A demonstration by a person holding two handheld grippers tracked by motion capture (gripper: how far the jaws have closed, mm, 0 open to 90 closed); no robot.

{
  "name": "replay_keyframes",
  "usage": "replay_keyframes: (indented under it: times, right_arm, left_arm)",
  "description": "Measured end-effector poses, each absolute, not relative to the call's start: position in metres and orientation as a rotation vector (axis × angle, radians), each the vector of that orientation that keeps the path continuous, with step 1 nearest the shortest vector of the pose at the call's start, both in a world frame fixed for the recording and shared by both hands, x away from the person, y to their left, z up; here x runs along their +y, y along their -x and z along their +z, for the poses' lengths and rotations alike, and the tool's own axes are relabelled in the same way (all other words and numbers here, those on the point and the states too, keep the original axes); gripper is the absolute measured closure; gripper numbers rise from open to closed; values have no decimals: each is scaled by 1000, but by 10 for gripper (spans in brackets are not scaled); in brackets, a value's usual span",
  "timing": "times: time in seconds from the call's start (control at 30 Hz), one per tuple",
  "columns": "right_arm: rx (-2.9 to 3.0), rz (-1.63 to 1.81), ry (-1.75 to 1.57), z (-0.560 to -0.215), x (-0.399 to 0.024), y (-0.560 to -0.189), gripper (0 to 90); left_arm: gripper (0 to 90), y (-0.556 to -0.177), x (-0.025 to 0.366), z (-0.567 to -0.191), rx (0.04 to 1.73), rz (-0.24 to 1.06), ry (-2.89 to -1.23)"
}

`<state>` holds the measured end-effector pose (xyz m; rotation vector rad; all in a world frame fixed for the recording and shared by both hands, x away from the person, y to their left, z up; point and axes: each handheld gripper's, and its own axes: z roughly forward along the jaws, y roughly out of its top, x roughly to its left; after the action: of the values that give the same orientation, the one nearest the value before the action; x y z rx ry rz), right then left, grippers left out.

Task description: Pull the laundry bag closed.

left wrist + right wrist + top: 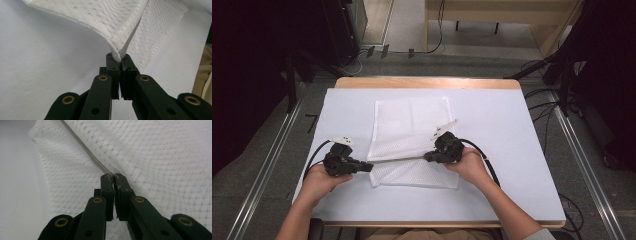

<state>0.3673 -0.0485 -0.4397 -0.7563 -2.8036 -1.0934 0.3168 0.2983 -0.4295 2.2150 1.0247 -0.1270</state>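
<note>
A white mesh bag (pixel 412 142) lay on the white-covered table (pixel 512 150), directly between the two claws. The left gripper (pixel 368 167), held in the person's left hand (pixel 319 182), had its jaws pressed together on the bag's near left corner, and in the left gripper view (pixel 119 58) the mesh rose up and away from the tips in a folded ridge. The right gripper (pixel 428 157), held in the right hand (pixel 472 167), pointed toward the left one, its jaws clamped on the bag's edge where a grey zipper line (pixel 85 148) ran away from the tips (pixel 113 177). Between the two claws that edge was stretched into a straight line, with mesh spread flat beyond it and a narrower strip lying nearer the person.
</note>
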Motion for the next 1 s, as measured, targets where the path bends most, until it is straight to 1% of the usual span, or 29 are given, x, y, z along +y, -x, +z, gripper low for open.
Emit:
replay_keyframes:
  times: [1.0]
  right_arm:
    - [-2811,-1066,794,-442,-67,-364,881]
  left_arm:
    - [880,-316,301,-430,1026,-129,-2220]
